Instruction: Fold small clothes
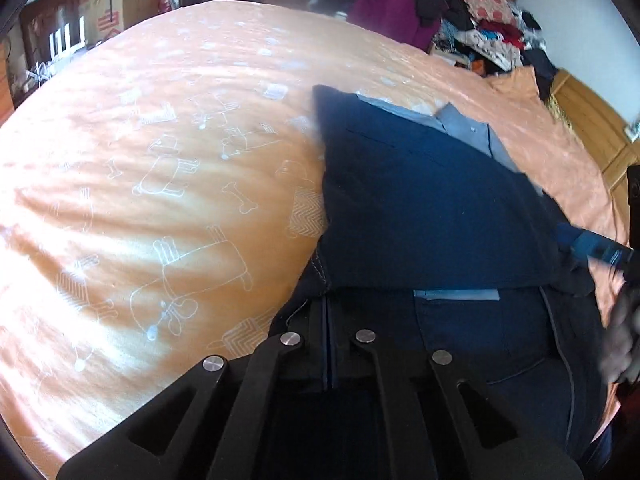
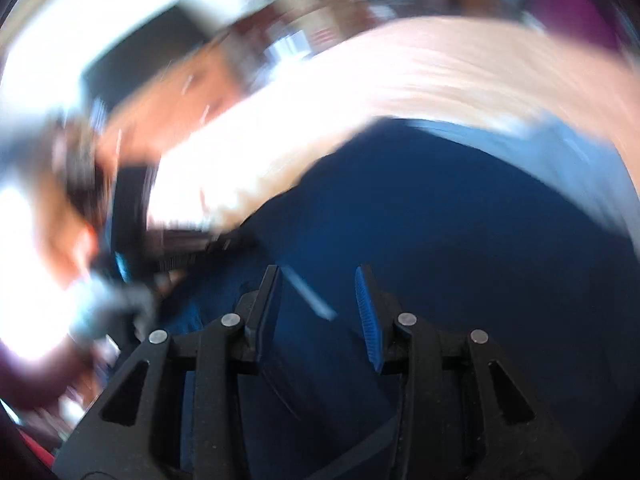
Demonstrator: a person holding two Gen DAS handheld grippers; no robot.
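Note:
A dark navy garment [image 1: 432, 208] with a pale blue lining lies on the orange bedsheet [image 1: 180, 160], its upper part folded over the lower. At the bottom of the left wrist view, my left gripper [image 1: 328, 336] is shut on the garment's near left edge. My right gripper [image 1: 600, 248] shows at the right edge as a blue-padded finger touching the fold, with a hand [image 1: 624, 340] behind it. The right wrist view is badly blurred. In it my right gripper [image 2: 320, 292] stands open just above the navy garment [image 2: 460, 240], nothing between its fingers [image 2: 368, 320].
A heap of mixed clothes [image 1: 484, 28] and a purple garment [image 1: 392, 8] sit at the far right of the bed. Cardboard boxes [image 1: 108, 4] stand beyond the far left edge. A wooden headboard [image 1: 592, 128] runs along the right.

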